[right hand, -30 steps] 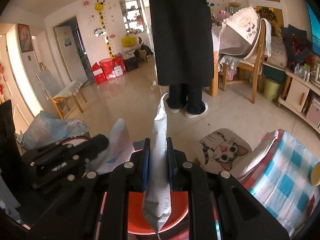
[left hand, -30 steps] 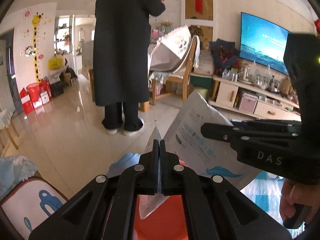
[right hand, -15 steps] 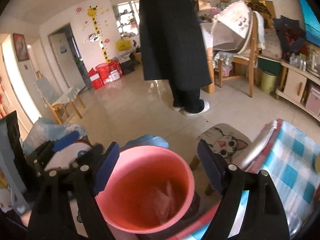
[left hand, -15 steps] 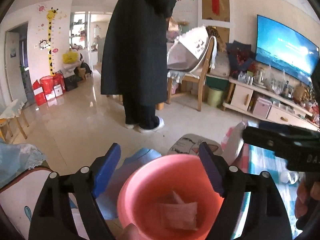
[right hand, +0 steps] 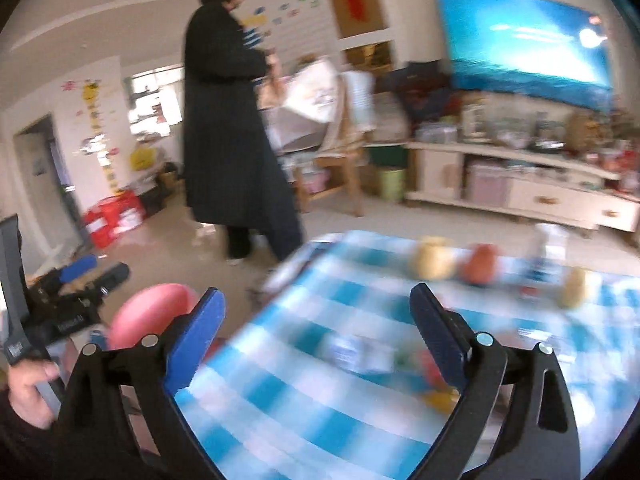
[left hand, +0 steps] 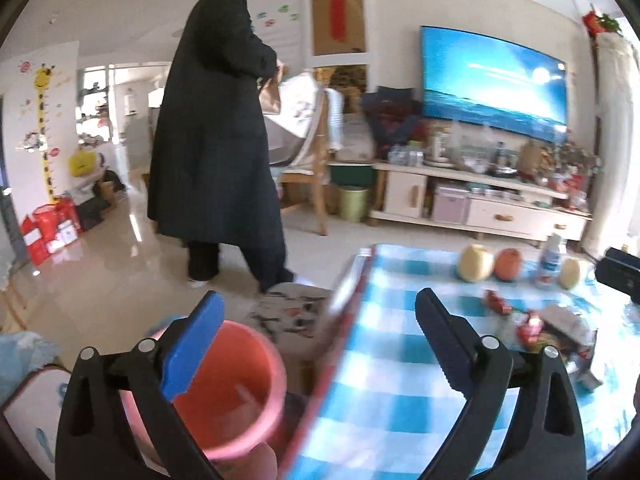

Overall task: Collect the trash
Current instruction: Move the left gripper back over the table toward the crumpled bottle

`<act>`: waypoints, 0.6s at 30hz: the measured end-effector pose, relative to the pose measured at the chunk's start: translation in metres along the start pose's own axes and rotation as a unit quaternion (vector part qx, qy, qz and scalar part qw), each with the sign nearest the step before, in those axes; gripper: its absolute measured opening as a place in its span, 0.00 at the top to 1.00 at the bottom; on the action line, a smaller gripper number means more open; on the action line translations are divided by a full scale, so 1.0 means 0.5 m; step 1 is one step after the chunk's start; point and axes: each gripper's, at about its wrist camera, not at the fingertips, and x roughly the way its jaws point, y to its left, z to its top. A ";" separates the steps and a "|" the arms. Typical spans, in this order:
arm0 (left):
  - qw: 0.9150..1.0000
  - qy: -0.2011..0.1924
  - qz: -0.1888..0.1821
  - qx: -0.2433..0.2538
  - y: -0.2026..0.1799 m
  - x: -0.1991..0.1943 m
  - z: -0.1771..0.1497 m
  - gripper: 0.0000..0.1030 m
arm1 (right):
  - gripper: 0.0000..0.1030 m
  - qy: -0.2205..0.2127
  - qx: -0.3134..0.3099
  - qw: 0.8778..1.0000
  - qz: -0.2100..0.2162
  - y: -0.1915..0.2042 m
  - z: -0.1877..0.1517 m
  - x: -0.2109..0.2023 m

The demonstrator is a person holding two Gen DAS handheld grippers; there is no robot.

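Observation:
My left gripper (left hand: 320, 344) is open and empty, over the edge of the blue checked table (left hand: 400, 392). The pink bin (left hand: 236, 392) stands below its left finger beside the table; it also shows in the right wrist view (right hand: 152, 312). Red wrappers and other trash (left hand: 528, 328) lie on the table at the right. My right gripper (right hand: 316, 340) is open and empty above the table, with blurred trash (right hand: 360, 356) between its fingers. The left gripper shows at the left of the right wrist view (right hand: 80, 284).
Apples and an orange (left hand: 488, 264) and a small bottle (left hand: 550, 260) stand at the table's far edge. A cat-print stool (left hand: 292, 312) is beside the bin. A person in a black coat (left hand: 216, 152) stands on the floor beyond. A TV cabinet (left hand: 480, 204) is at the back.
Both grippers were shut on wrappers over the bin, then opened and dropped them in. Both have since swung right, from the bin toward the table.

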 end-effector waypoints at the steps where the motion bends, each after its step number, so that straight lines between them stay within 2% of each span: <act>1: 1.000 -0.001 -0.008 -0.004 -0.028 0.002 -0.006 0.08 | 0.07 0.000 0.004 1.000 -0.014 -0.028 -0.013 -0.017; 3: 0.999 0.005 -0.031 -0.006 -0.096 0.015 -0.022 0.08 | 0.07 0.006 0.020 0.999 -0.038 -0.096 -0.046 -0.052; 6: 0.999 0.024 -0.044 0.011 -0.185 0.043 -0.051 0.07 | 0.06 0.011 0.032 0.996 -0.085 -0.187 -0.097 -0.094; 9: 0.995 0.052 -0.059 0.055 -0.284 0.093 -0.084 0.05 | 0.06 0.017 0.034 0.993 -0.116 -0.254 -0.133 -0.109; 12: 0.992 0.074 -0.069 0.072 -0.345 0.130 -0.111 0.05 | 0.06 0.026 0.046 0.988 -0.142 -0.313 -0.165 -0.101; 15: 0.991 0.089 -0.077 0.068 -0.384 0.166 -0.124 0.05 | 0.06 0.032 0.075 0.986 -0.148 -0.367 -0.193 -0.085; 18: 0.990 0.083 -0.069 0.094 -0.417 0.185 -0.143 0.05 | 0.06 0.039 0.096 0.985 -0.141 -0.395 -0.220 -0.067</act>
